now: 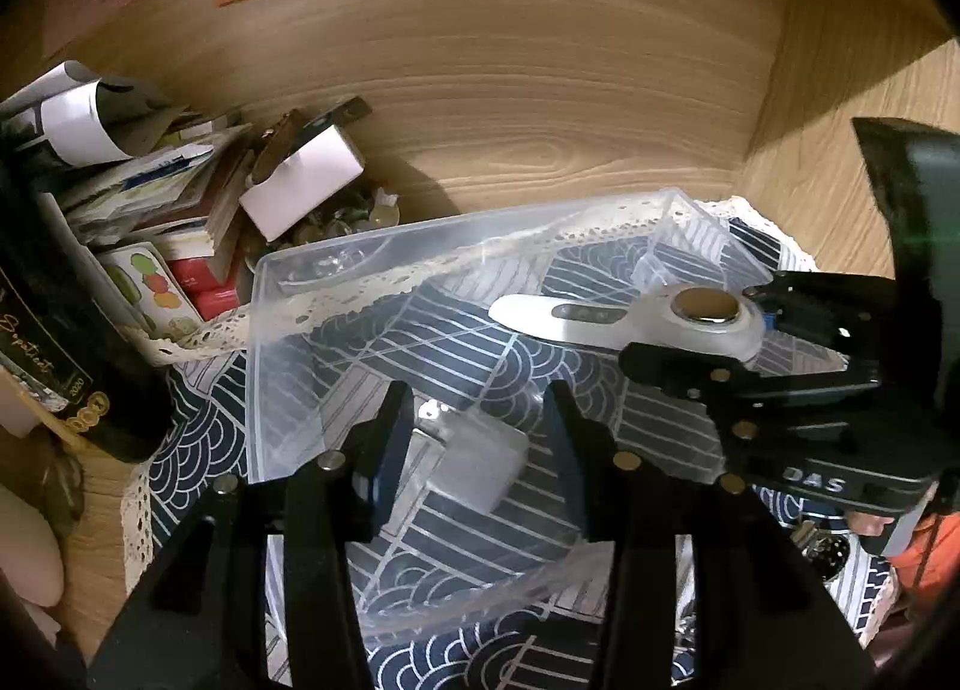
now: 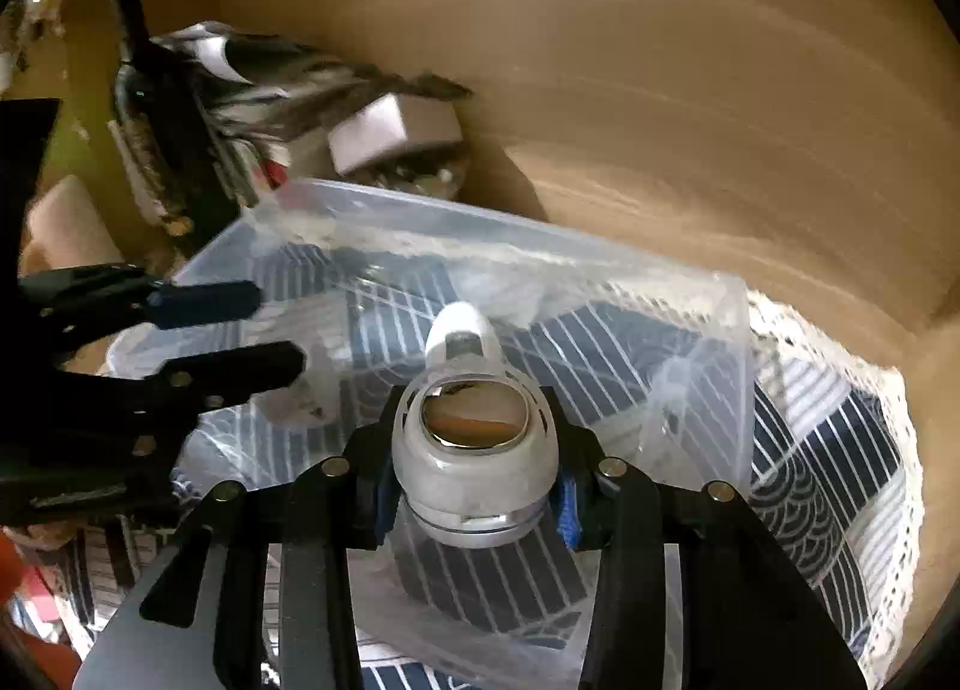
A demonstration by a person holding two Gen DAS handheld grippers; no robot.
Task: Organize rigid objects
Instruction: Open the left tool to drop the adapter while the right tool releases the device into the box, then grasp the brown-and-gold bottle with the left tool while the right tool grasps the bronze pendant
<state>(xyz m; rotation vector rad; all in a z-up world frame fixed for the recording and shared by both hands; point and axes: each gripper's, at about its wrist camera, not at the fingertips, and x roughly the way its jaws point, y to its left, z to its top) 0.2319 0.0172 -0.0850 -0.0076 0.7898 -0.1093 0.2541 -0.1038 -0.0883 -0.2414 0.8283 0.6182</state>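
A clear plastic box (image 1: 282, 342) lies on a navy patterned cloth. A white cube-shaped plug (image 1: 480, 462) rests inside it, between the fingers of my open left gripper (image 1: 480, 420), which also shows in the right wrist view (image 2: 264, 330). My right gripper (image 2: 474, 486) is shut on a white opener-like tool with a round metal disc (image 2: 474, 420). It holds the tool over the box (image 2: 690, 318). In the left wrist view the tool (image 1: 630, 315) reaches in from the right, held by the right gripper (image 1: 750, 324).
A pile of booklets, cards and a white box (image 1: 300, 186) sits at the back left. A dark bottle (image 1: 48, 330) stands at the left. Wooden walls (image 1: 510, 90) close the back and right. Small items (image 1: 828, 552) lie at the cloth's right edge.
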